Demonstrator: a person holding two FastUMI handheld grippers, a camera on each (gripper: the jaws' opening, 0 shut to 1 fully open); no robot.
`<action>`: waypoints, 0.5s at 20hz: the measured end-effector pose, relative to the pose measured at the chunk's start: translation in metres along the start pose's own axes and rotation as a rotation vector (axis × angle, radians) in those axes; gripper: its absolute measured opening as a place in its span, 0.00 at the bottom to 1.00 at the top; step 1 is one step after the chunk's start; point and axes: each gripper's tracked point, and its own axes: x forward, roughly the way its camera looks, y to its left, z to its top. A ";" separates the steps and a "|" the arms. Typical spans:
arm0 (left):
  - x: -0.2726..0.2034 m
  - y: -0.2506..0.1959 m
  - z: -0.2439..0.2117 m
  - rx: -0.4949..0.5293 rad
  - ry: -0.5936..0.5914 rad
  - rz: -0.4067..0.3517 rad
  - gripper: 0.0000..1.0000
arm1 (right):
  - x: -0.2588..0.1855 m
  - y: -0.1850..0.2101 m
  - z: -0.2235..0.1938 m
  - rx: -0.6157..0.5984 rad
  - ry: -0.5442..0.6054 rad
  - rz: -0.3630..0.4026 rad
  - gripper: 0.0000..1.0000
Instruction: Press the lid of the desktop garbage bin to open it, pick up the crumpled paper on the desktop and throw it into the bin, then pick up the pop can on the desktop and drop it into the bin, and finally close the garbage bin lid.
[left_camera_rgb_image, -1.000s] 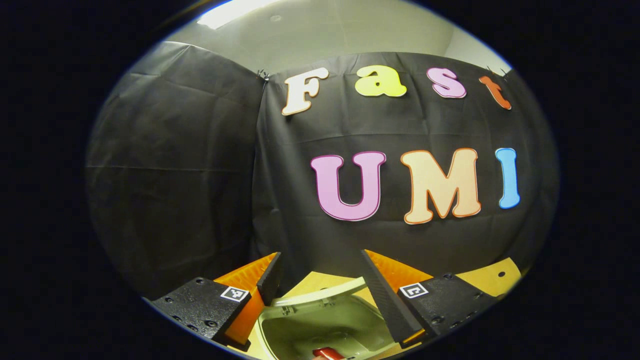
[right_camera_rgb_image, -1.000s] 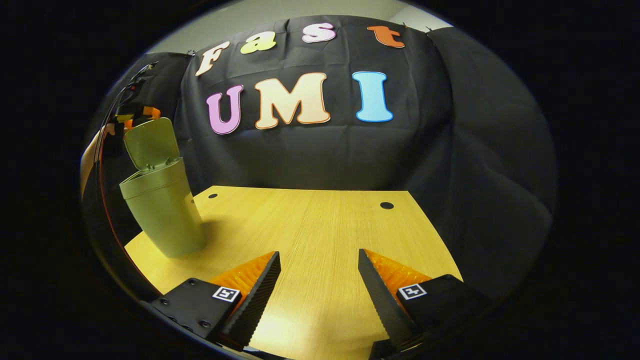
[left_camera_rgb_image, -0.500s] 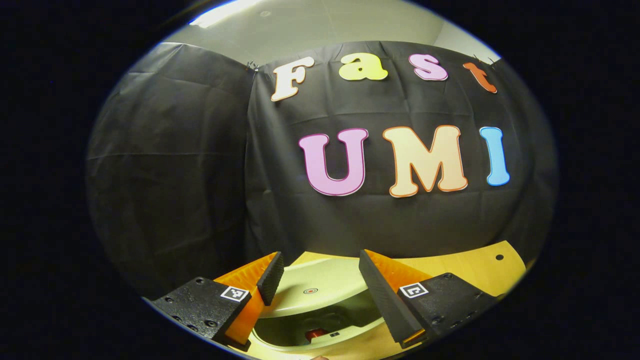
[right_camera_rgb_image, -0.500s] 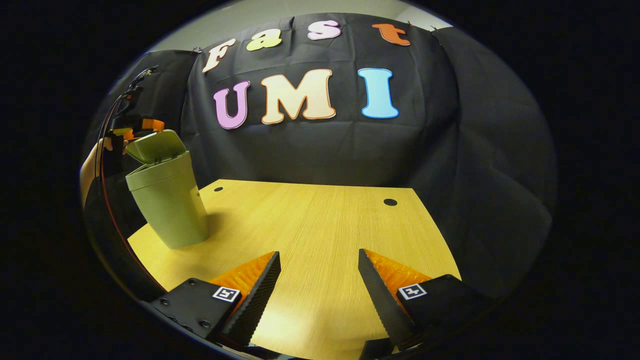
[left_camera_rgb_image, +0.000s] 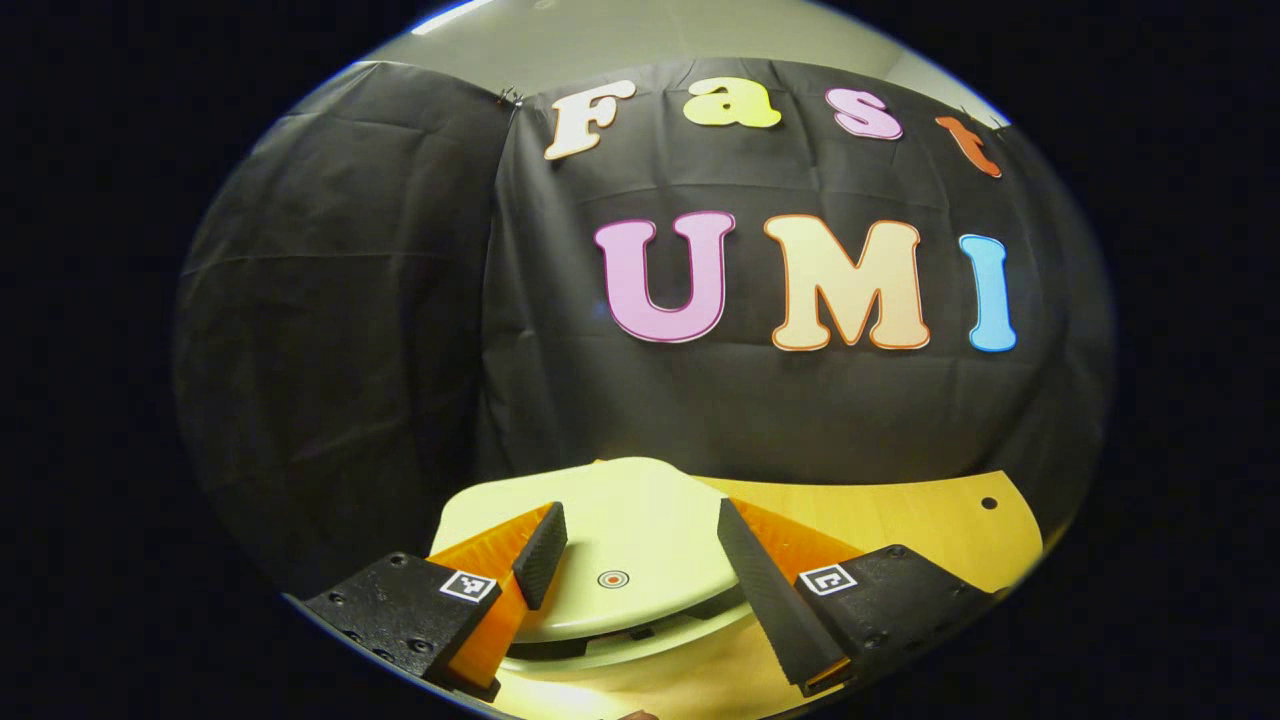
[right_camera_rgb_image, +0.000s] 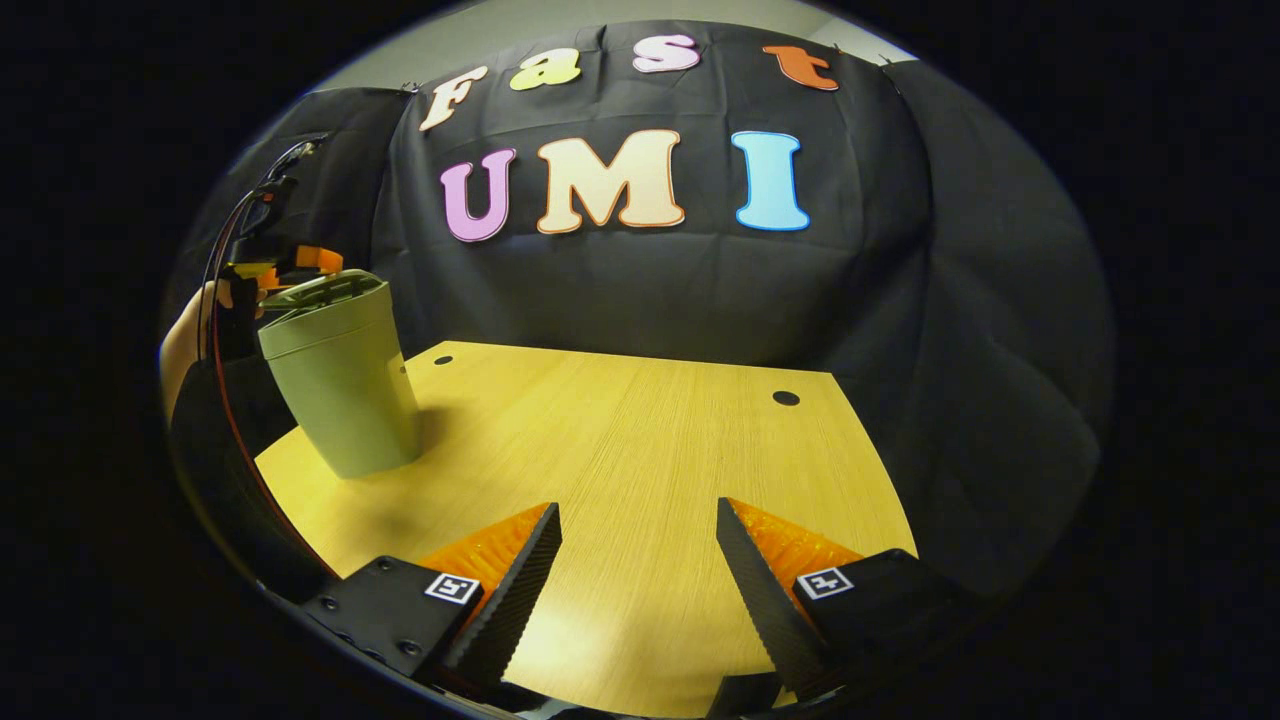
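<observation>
Left gripper (left_camera_rgb_image: 640, 560): fingers spread apart, holding nothing, over the bin lid (left_camera_rgb_image: 620, 545), which sits nearly shut. Right gripper (right_camera_rgb_image: 638, 570): fingers apart, empty, above the wooden desktop (right_camera_rgb_image: 640, 440). Garbage bin (right_camera_rgb_image: 340, 390) stands at 10 o'clock in the right gripper view.

Contact between the left gripper (left_camera_rgb_image: 640, 560) and the bin lid (left_camera_rgb_image: 620, 540) cannot be determined. The bin (right_camera_rgb_image: 340, 390) interior is hidden. The hand (right_camera_rgb_image: 185, 335) is cut off.
</observation>
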 end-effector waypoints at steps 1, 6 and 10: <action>0.001 -0.001 -0.003 -0.008 0.005 -0.002 0.94 | 0.000 0.001 -0.001 -0.002 0.000 0.002 0.99; 0.004 -0.003 -0.024 0.006 0.050 -0.005 0.95 | 0.003 0.008 0.003 -0.008 -0.003 0.019 0.99; 0.002 -0.002 -0.028 -0.017 0.049 -0.005 0.95 | 0.011 0.015 0.001 -0.011 0.000 0.035 0.99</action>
